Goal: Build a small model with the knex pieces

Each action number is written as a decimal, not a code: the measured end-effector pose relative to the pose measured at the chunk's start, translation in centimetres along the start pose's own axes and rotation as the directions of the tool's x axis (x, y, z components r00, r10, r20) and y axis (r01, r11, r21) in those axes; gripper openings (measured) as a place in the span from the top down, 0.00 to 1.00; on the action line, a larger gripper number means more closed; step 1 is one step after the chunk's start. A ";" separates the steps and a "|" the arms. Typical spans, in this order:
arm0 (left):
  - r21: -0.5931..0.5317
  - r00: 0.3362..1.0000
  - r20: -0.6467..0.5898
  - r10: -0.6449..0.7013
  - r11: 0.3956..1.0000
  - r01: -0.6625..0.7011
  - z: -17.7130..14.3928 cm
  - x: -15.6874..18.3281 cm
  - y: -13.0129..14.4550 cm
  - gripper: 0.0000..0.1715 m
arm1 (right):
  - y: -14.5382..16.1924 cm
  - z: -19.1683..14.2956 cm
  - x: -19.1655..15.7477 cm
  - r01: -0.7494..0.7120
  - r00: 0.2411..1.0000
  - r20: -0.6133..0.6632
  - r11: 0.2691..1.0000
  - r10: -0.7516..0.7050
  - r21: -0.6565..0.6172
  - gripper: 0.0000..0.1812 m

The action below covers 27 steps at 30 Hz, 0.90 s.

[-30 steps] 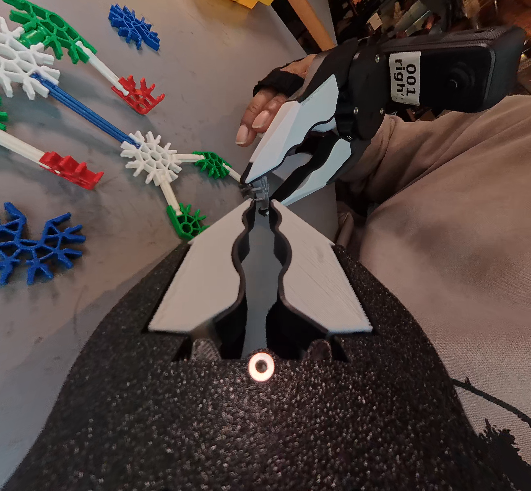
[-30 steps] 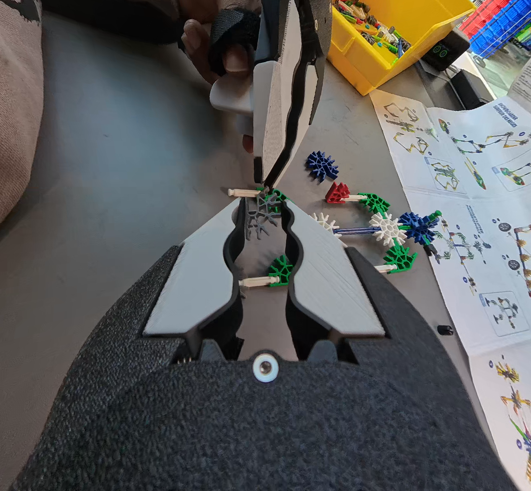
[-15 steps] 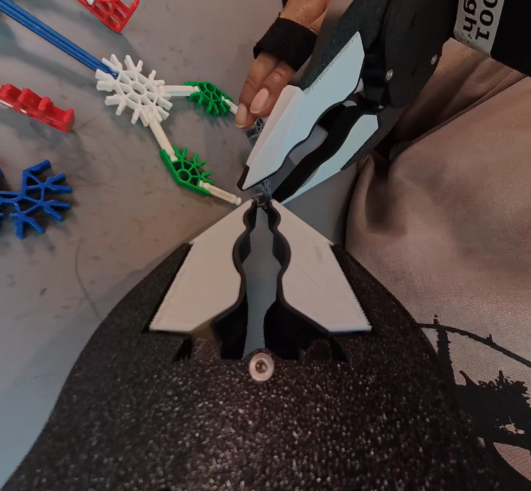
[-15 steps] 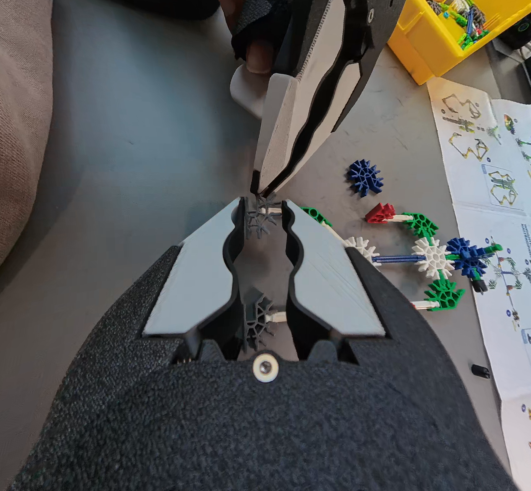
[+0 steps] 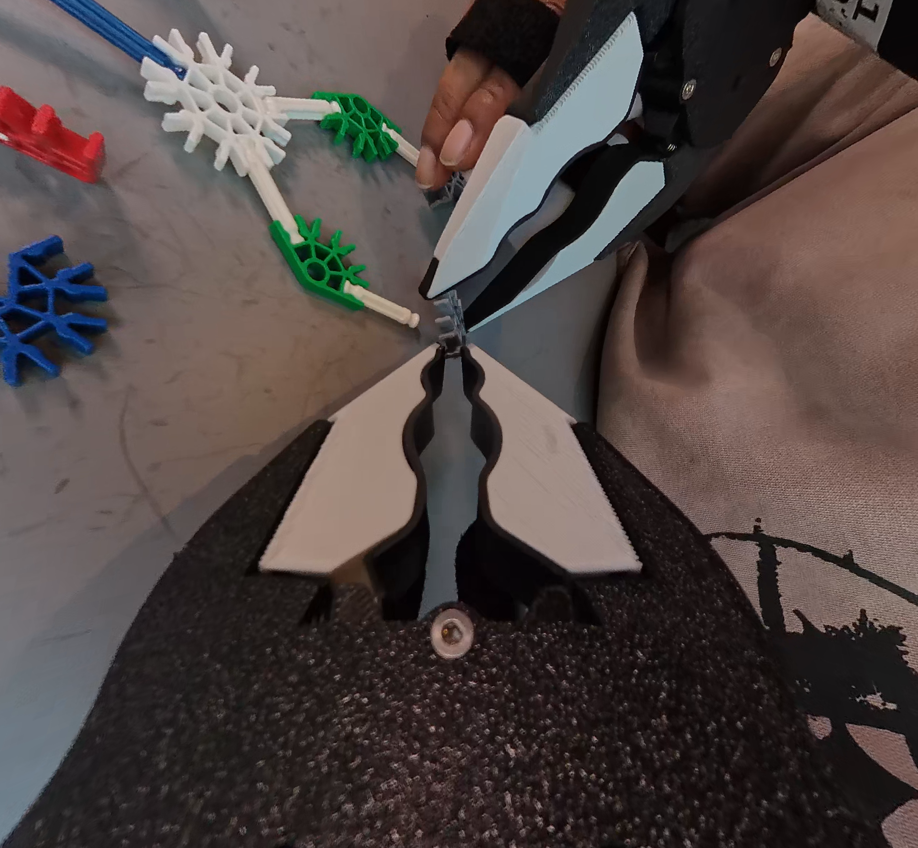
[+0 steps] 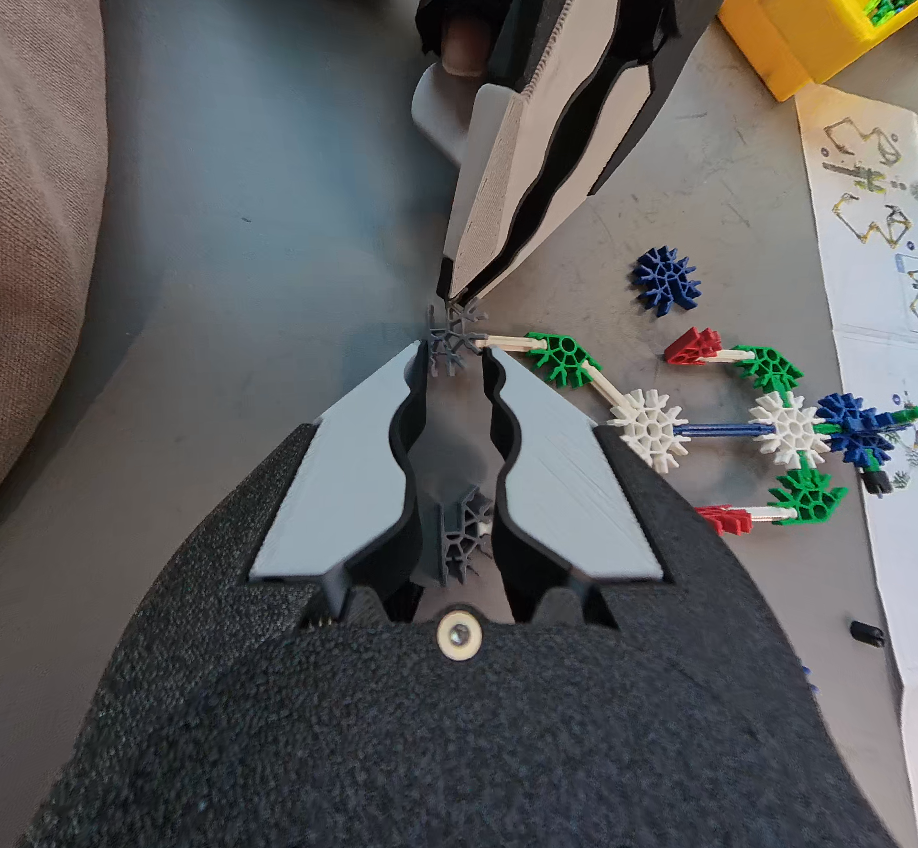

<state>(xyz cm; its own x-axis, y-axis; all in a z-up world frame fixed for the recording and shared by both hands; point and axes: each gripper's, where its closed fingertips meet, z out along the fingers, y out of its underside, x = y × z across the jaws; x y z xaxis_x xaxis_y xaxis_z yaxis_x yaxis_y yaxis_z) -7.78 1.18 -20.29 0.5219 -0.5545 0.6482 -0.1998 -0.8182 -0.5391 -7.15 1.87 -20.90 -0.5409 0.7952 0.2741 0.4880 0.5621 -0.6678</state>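
Grey, scuffed bench (image 5: 198, 427) carries the parts. From the left edge lie a loose blue connector (image 5: 44, 307) and a red connector (image 5: 49, 139). Next comes a white snowflake connector (image 5: 218, 114) with two short branches, each ending in a green connector; the nearer green connector (image 5: 318, 263) carries a white rod (image 5: 382, 310) with a free end.

Change noted: a second ago both tongs worked level with the farther green branch. Now they sit at the nearer branch, and the built piece fills more of the view.

Left tongs (image 5: 449, 350) are pressed together, nipping the edge of a small grey connector (image 5: 449, 322). Right tongs (image 6: 454, 352) pinch the same grey connector across its width. It is held just off the bench, at the free end of the white rod. I cannot tell whether rod and connector are joined or merely touching.

A second grey connector (image 6: 462, 546) lies on the bench beneath the right tongs, by the fingertips of the hand (image 5: 472, 104) working them.

Farther right are a beige sleeve (image 5: 745, 377), a printed sheet (image 6: 869, 278) and a yellow bin (image 6: 795, 29) of mixed parts.
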 end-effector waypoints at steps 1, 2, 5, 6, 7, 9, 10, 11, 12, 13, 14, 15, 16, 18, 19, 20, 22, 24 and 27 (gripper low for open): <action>-0.003 1.000 0.020 0.010 1.000 -0.010 0.0 -0.2 0.0 0.97 | 0.1 0.1 0.1 -0.009 1.000 -0.001 1.000 0.009 -0.008 0.89; -0.004 0.999 0.042 0.020 1.000 -0.020 -0.1 -0.4 0.0 0.97 | 0.2 0.1 0.1 -0.013 1.000 0.004 1.000 0.013 -0.018 0.89; 0.003 0.993 0.113 0.045 0.999 -0.046 -0.7 -1.2 -0.2 0.97 | 0.3 0.2 0.1 -0.050 0.999 0.020 0.998 0.050 -0.025 0.89; 0.010 0.991 0.124 0.053 0.998 -0.054 -0.8 -1.3 -0.4 0.96 | 0.3 0.2 0.1 -0.061 0.998 0.023 0.998 0.061 -0.024 0.89; 0.020 0.990 0.127 0.060 0.998 -0.063 -0.9 -1.3 -0.6 0.96 | 0.3 0.3 0.1 -0.068 0.997 0.026 0.997 0.069 -0.025 0.89; 0.038 0.988 0.136 0.074 0.996 -0.079 -0.9 -1.2 -1.0 0.96 | 0.3 0.3 0.2 -0.084 0.996 0.028 0.996 0.085 -0.029 0.89; 0.038 0.986 0.143 0.083 0.995 -0.090 -0.8 -1.1 -1.1 0.96 | 0.3 0.3 0.2 -0.092 0.995 0.030 0.995 0.093 -0.031 0.89; 0.035 0.984 0.155 0.092 0.994 -0.099 -0.7 -1.2 -1.1 0.96 | 0.3 0.4 0.2 -0.103 0.994 0.035 0.994 0.104 -0.033 0.89; 0.030 0.981 0.165 0.099 0.994 -0.106 -0.5 -1.3 -1.0 0.96 | 0.3 0.4 0.2 -0.115 0.992 0.041 0.993 0.116 -0.034 0.89; 0.024 0.979 0.173 0.106 0.993 -0.112 -0.4 -1.3 -1.0 0.96 | 0.4 0.4 0.2 -0.129 0.990 0.047 0.991 0.130 -0.034 0.89; 0.020 0.977 0.180 0.113 0.993 -0.118 -0.3 -1.4 -1.0 0.96 | 0.4 0.4 0.2 -0.140 0.989 0.052 0.990 0.142 -0.035 0.89; 0.016 0.976 0.183 0.118 0.992 -0.123 -0.2 -1.4 -1.0 0.96 | 0.4 0.4 0.2 -0.148 0.987 0.055 0.988 0.149 -0.035 0.89; 0.011 0.975 0.185 0.123 0.992 -0.127 -0.1 -1.3 -0.9 0.96 | 0.4 0.4 0.2 -0.152 0.986 0.058 0.988 0.154 -0.036 0.89; 0.004 0.973 0.191 0.131 0.991 -0.134 0.1 -1.3 -0.8 0.96 | 0.4 0.4 0.2 -0.151 0.987 0.058 0.988 0.153 -0.037 0.89; -0.001 0.972 0.193 0.133 0.991 -0.136 0.2 -1.3 -0.8 0.96 | 0.4 0.4 0.2 -0.149 0.987 0.057 0.988 0.151 -0.037 0.88; -0.007 0.971 0.195 0.136 0.991 -0.137 0.2 -1.3 -0.7 0.96 | 0.4 0.4 0.2 -0.145 0.987 0.057 0.989 0.147 -0.036 0.88; -0.015 0.969 0.204 0.140 0.990 -0.140 0.4 -1.3 -0.6 0.96 | 0.4 0.3 0.1 -0.142 0.988 0.062 0.989 0.144 -0.034 0.86; -0.018 0.967 0.213 0.142 0.990 -0.142 0.4 -1.4 -0.6 0.96 | 0.0 0.1 0.2 -0.146 0.987 0.064 0.989 0.147 -0.013 0.86; -0.016 0.964 0.222 0.144 0.989 -0.144 0.3 -1.5 -0.7 0.96 | -0.7 -0.5 0.6 -0.145 0.988 0.052 0.989 0.144 0.020 0.88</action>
<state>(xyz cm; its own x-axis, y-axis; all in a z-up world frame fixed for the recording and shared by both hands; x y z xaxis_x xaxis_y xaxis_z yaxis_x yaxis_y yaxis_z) -8.13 2.59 -21.05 0.6587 -0.6187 0.4281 -0.2864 -0.7324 -0.6177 -7.51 2.07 -19.89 -0.4999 0.8549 0.1384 0.5475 0.4358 -0.7143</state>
